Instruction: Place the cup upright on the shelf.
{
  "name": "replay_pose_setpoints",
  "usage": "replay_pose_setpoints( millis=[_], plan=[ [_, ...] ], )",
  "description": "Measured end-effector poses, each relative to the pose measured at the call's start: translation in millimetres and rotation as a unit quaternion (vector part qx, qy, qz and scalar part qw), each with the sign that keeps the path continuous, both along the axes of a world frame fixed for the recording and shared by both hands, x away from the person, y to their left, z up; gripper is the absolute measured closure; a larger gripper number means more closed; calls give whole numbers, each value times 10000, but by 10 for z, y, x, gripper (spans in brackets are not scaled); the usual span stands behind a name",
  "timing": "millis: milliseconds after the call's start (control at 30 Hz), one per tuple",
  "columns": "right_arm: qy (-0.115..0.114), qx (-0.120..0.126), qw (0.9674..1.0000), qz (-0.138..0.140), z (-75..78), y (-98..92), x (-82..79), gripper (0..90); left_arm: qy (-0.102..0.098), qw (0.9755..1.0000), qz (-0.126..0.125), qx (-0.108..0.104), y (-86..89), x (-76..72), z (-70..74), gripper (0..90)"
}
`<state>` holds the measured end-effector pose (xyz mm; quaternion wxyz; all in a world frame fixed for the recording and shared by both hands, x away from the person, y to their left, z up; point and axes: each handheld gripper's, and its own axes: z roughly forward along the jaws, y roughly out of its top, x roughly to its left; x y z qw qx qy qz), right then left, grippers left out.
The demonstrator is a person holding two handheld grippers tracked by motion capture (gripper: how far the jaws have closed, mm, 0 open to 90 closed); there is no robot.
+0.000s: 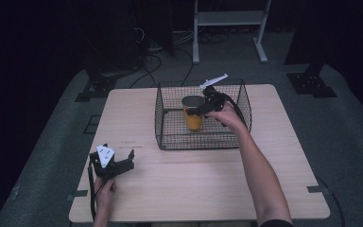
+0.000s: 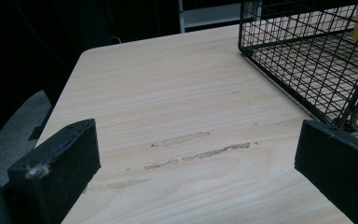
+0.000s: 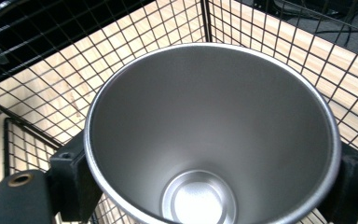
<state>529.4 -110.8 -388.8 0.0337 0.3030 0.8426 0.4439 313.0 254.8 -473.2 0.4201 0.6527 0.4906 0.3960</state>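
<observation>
On the pale wooden table (image 1: 179,184) stands a black wire-mesh basket (image 1: 170,137), set toward the far side, and inside it sits an orange tumbler with a bare steel rim and lining (image 1: 193,113), upright on the basket floor. The person's right hand (image 1: 228,115) reaches over the basket's near wall and holds the right gripper (image 1: 202,108) against the cup; in the right gripper view the two black jaws press on either side of the steel rim (image 3: 214,130), closed around the tumbler just below its lip. Near the table's front left corner the left hand (image 1: 105,189) holds the left gripper (image 1: 118,158) low over the bare wood, jaws spread wide with nothing between them, well apart from the basket (image 2: 307,56), whose corner lies ahead of it.
</observation>
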Motion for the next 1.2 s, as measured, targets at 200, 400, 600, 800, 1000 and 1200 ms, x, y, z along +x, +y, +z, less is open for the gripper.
replay_pose_setpoints(
  millis=[200, 400, 600, 800, 1000, 1200],
  plan=[
    [-38, -44, 10000, -69, -32, 19, 14, 123, -1, 10000, -8, -3, -1, -1, 0, 0],
    [-79, -128, 9999, -59, -50, 54, 24, 123, -2, 10000, -5, -10, 1, 0, 0, 0],
    [-119, -155, 9998, -57, -53, 66, 25, 121, -4, 10000, -5, -10, 1, 0, 0, 0],
    [-136, -227, 9996, -37, -71, 68, 29, 121, 1, 10000, -8, -17, 1, -1, 0, 0],
    [-153, -362, 9992, 61, -101, 82, 11, 120, 1, 10000, -4, -19, 2, -2, 1, 0],
    [-226, -504, 9984, 128, -138, 95, -22, 111, 2, 10000, -7, -17, 0, -3, 1, 0]
  ],
)
